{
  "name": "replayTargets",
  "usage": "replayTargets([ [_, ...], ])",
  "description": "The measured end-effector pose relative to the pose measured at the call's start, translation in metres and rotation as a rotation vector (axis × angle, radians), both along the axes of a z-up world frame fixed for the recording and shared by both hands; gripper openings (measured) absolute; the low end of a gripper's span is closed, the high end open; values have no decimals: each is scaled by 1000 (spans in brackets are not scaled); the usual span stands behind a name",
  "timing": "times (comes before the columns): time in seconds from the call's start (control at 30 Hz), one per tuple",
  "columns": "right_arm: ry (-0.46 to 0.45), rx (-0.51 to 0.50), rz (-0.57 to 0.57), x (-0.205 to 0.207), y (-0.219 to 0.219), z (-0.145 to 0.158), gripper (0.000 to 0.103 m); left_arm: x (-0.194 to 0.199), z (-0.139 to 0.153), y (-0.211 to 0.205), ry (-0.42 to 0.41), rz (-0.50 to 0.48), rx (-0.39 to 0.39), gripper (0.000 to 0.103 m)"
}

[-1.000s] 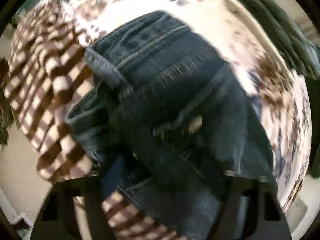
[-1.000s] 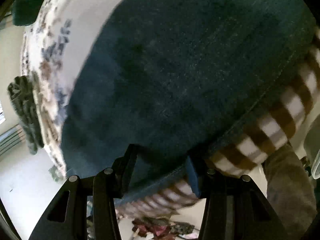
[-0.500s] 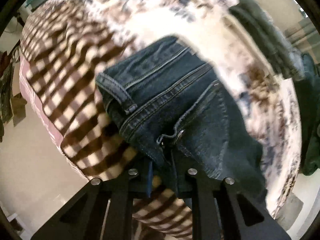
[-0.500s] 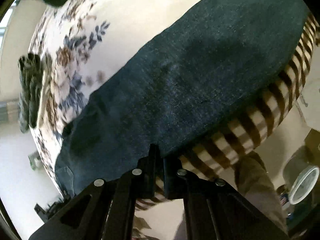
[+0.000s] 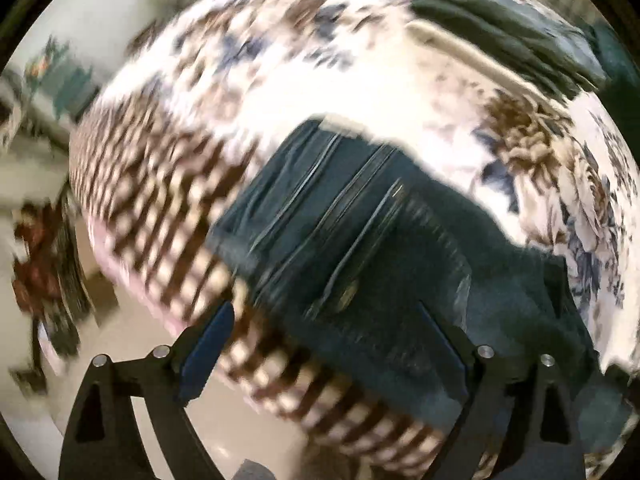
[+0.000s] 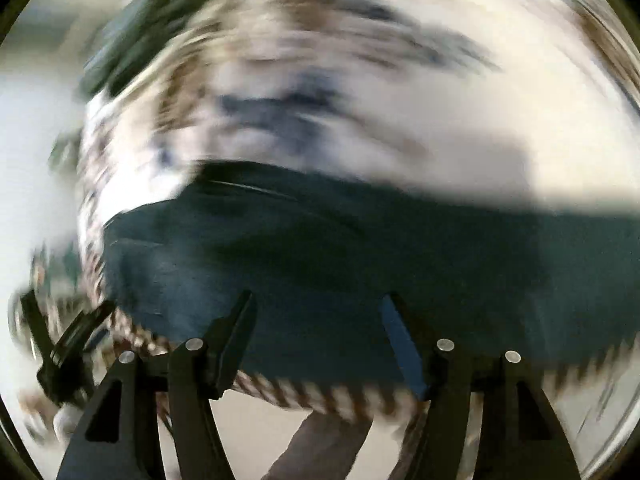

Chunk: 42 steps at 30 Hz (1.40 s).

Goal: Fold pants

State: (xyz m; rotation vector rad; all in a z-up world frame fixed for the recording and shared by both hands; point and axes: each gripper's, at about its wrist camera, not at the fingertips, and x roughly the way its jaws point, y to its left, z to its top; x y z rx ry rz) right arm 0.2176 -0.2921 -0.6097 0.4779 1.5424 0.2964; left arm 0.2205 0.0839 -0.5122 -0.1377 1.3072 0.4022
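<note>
In the left wrist view, the dark blue jeans [image 5: 360,248] lie spread on a bed, their waistband end with its pale stitched seams toward the upper left. The denim rests partly on a floral bedspread [image 5: 400,80] in white, brown and blue, and partly on a brown-and-cream checked blanket [image 5: 160,208] that hangs over the bed's near edge. The left gripper [image 5: 324,344] points down over the jeans, its jaws spread wide and opening, blue pads apart, with no cloth pinched between them; denim and checked blanket show through the gap. At the top right, a pile of dark green cloth [image 5: 500,28] sits at the far side of the bed. Pale floor [image 5: 132,344] shows below the blanket, with blurred clutter at the far left. The whole picture is smeared by motion.

Over in the right wrist view, heavier blur. The jeans [image 6: 360,264] run as a broad dark band across the frame, on the floral bedspread [image 6: 400,120], with the checked blanket [image 6: 320,396] as a fringe along their near edge. The right gripper [image 6: 316,344] hangs above that edge, jaws parted and opening, nothing caught between the fingers [image 6: 232,336]; only denim lies behind the gap. At lower left a black shape, likely the left gripper [image 6: 60,344], shows blurred. Below centre a grey-brown trouser leg of the person [image 6: 320,448] stands by the bed.
</note>
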Motion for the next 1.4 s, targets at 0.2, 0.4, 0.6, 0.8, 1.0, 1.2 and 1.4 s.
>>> replayTargets([
  [0.2, 80, -173, 311, 84, 66, -44, 66, 39, -25, 9, -7, 0, -35, 91],
  [0.4, 53, -242, 386, 52, 62, -41, 2, 48, -44, 7, 6, 3, -64, 91],
  [0.6, 72, -232, 127, 62, 16, -34, 1, 43, -56, 16, 33, 27, -68, 91],
  [0.8, 60, 9, 99, 96, 33, -19, 63, 47, -56, 14, 33, 4, -63, 91],
  [1.0, 84, -61, 357, 121, 108, -56, 5, 53, -56, 9, 34, -16, -52, 91],
  [1.2, 39, -106, 226, 130, 97, -51, 5, 55, -61, 9, 44, -33, -28, 91],
  [1.4, -18, 27, -34, 98, 34, -25, 54, 43, -35, -20, 23, -75, -74, 91],
])
